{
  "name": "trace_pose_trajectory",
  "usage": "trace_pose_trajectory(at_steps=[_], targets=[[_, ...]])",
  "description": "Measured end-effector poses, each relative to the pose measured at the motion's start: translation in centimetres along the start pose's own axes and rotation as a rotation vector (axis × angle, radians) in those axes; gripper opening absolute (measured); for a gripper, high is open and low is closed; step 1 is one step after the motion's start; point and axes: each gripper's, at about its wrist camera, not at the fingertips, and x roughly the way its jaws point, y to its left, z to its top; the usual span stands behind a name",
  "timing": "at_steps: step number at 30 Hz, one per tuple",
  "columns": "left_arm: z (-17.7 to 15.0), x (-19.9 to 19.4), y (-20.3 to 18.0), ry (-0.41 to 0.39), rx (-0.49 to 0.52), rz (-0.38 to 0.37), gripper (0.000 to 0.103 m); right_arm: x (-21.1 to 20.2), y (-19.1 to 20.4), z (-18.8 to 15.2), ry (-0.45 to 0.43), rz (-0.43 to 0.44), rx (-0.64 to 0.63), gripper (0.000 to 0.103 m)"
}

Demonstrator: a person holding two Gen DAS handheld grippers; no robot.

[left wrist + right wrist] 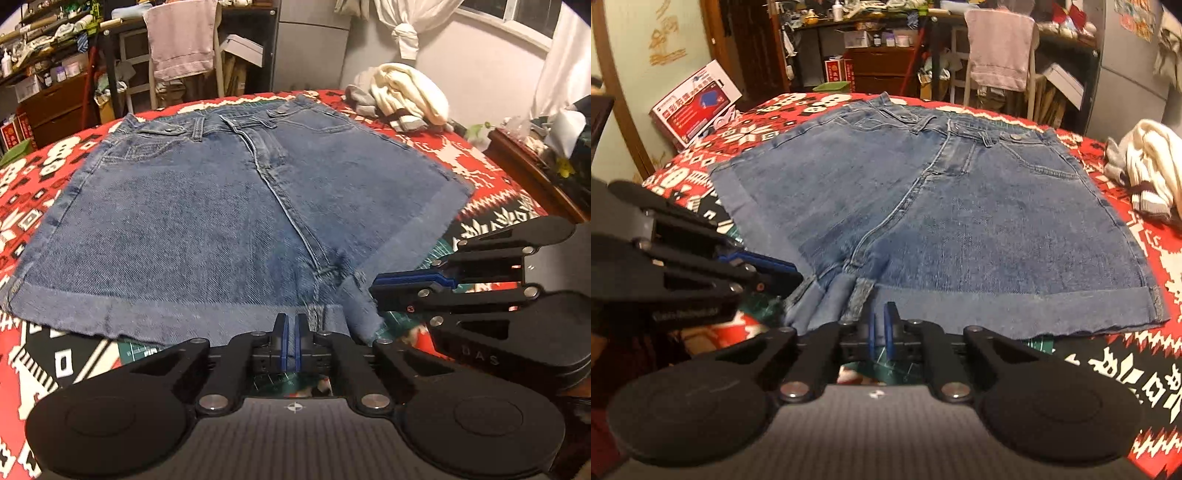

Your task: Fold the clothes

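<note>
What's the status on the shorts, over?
Left hand-held gripper and right hand-held gripper both nearly shut at near hem. Denim shorts flat, unfolded. Cream clothes pile clear of them.

The denim shorts (207, 206) are a mottled mid-blue, with darker blotches across the legs, a paler faded strip down the fly, and lighter blue turned-up cuffs along the hem. The blanket (491, 173) under them is bright red, patterned in white and black geometric shapes, with snowflake motifs toward its edges. A green mat (897, 363) with fine pale grid lines shows at the blanket's near edge. The pile of clothes (402, 96) by the far right corner is cream with grey bands. Both grippers, left (291, 334) and right (880, 328), are black with blue pads.
</note>
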Motion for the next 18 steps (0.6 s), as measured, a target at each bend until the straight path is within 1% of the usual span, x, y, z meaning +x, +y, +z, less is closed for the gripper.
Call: trace_pose_trajectory(at_steps=[3,6,9,12,14,18], targets=[[-0.3,-0.3,0.6,0.010,-0.040,-0.017,0.002,-0.4,-0.7,-0.1,0.015,0.013,0.045,0.008],[-0.3,-0.6,1.0,0.007,-0.071,-0.021,0.003,-0.8,-1.1,0.1,-0.002,-0.003,0.057,0.010],[0.0,-0.9,0.9,-0.006,-0.072,-0.023,0.003,-1.6,-1.5,0.4,-0.004,0.023,0.071,0.010],[0.1,-1.6,0.9,-0.018,-0.070,-0.043,0.003,-2.4,-1.9,0.5,-0.005,0.050,0.084,0.013],[-0.1,-1.9,1.0,-0.014,-0.077,-0.072,0.004,-2.8,-1.7,0.1,0.003,0.094,0.081,0.013],[-0.6,-2.0,0.8,0.005,-0.073,-0.088,0.004,-2.5,-0.6,-0.2,0.025,0.150,0.049,0.014]])
